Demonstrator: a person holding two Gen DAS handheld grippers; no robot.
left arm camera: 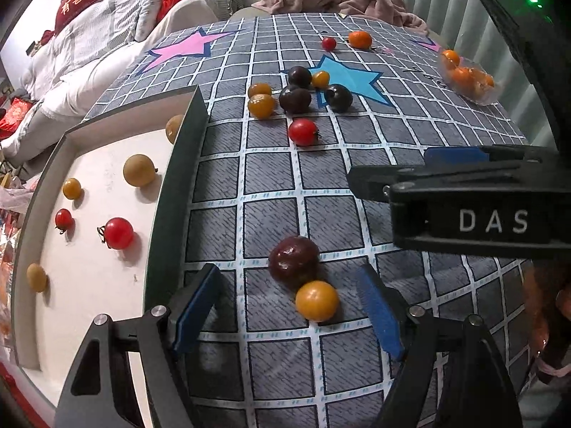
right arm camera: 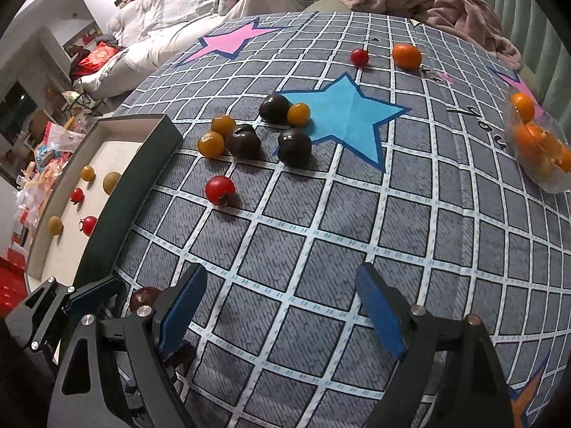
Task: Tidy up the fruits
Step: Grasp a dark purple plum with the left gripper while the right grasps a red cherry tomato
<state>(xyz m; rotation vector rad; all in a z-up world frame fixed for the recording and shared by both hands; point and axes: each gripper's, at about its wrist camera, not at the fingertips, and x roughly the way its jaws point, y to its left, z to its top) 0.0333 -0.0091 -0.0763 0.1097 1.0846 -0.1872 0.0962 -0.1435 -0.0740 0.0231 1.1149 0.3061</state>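
Observation:
My left gripper (left arm camera: 289, 314) is open, low over the checked cloth, with a dark red plum (left arm camera: 293, 262) and a yellow cherry tomato (left arm camera: 317, 300) between its fingers. My right gripper (right arm camera: 282, 306) is open and empty above bare cloth; its body shows in the left wrist view (left arm camera: 464, 199). A white tray (left arm camera: 89, 285) with a dark rim at the left holds red and yellow tomatoes and tan fruits. A cluster of dark plums (right arm camera: 294, 147), yellow tomatoes (right arm camera: 211, 144) and a red tomato (right arm camera: 220, 189) lies mid-table.
A clear plastic container of orange fruits (right arm camera: 535, 142) sits at the right edge. A tangerine (right arm camera: 407, 56) and a small red tomato (right arm camera: 359, 57) lie at the far side. A pink blanket (right arm camera: 428, 0) and a bed lie beyond the table.

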